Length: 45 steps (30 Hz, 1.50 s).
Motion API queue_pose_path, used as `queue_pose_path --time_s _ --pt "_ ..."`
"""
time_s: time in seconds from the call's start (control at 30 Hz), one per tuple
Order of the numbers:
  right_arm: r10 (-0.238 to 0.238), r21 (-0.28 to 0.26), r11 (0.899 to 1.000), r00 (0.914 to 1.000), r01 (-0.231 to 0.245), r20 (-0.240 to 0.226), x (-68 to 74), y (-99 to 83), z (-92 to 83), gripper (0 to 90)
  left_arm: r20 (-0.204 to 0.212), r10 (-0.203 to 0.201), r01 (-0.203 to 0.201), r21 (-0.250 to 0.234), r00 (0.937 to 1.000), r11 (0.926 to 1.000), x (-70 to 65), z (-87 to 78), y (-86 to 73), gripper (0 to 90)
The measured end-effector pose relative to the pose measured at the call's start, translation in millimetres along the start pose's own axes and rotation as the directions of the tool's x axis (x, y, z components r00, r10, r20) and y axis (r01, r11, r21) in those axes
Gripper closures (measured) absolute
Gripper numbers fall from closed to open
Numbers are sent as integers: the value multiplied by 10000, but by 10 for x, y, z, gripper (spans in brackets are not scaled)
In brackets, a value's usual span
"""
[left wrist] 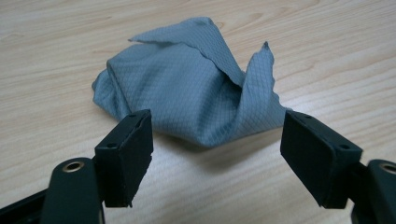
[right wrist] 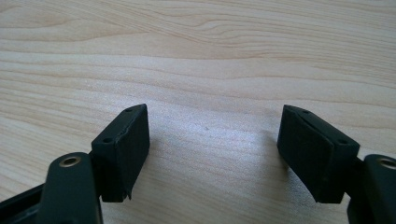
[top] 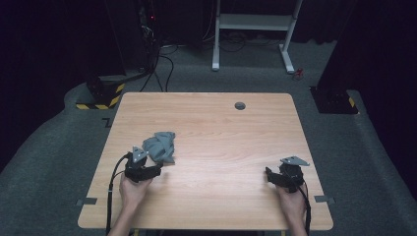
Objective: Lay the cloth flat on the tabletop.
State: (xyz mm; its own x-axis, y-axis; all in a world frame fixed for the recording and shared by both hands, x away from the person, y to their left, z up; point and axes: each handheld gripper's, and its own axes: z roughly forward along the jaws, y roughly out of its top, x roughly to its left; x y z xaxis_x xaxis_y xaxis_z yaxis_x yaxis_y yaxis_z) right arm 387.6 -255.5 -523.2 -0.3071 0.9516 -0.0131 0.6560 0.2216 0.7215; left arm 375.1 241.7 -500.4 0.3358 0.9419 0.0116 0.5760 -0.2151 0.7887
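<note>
A crumpled grey cloth (top: 160, 146) lies on the left half of the wooden table (top: 221, 142). My left gripper (top: 152, 169) sits just in front of it, held by a hand. In the left gripper view the cloth (left wrist: 196, 88) bunches up right beyond the wide-apart jaws, and the left gripper (left wrist: 217, 140) is open with nothing between its pads. My right gripper (top: 269, 176) rests near the table's front right, apart from the cloth. Seen from the right gripper view, the right gripper (right wrist: 212, 140) is open over bare wood.
A small round grommet (top: 240, 105) sits near the table's far edge. Beyond the table stand a white desk frame (top: 253, 29), dark equipment with cables (top: 147, 44) and yellow-black striped bases (top: 101, 96) on the grey carpet.
</note>
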Motion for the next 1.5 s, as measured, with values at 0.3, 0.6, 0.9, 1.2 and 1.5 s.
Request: queue_pose_path --time_s 0.3,0.6,0.9,1.2,1.5 --pt "-28 -8 10000 10000 28 -4 -1 -1 0 253 -155 24 -17 468 9999 9989 2 277 186 262" --pt "-31 -9 10000 10000 31 -10 -1 -1 -1 253 -554 316 -256 1059 9980 9940 16 507 275 348" --pt "-34 -8 10000 10000 34 -14 0 -3 -3 253 -394 -135 181 1190 9991 9927 123 561 309 821" --pt "-35 -7 10000 10000 35 -14 -1 -3 -3 253 263 167 -187 747 9995 9970 32 518 355 866" --pt "-27 -8 10000 10000 27 -12 0 -4 -5 253 1018 413 -462 464 9939 9979 -168 550 422 866"
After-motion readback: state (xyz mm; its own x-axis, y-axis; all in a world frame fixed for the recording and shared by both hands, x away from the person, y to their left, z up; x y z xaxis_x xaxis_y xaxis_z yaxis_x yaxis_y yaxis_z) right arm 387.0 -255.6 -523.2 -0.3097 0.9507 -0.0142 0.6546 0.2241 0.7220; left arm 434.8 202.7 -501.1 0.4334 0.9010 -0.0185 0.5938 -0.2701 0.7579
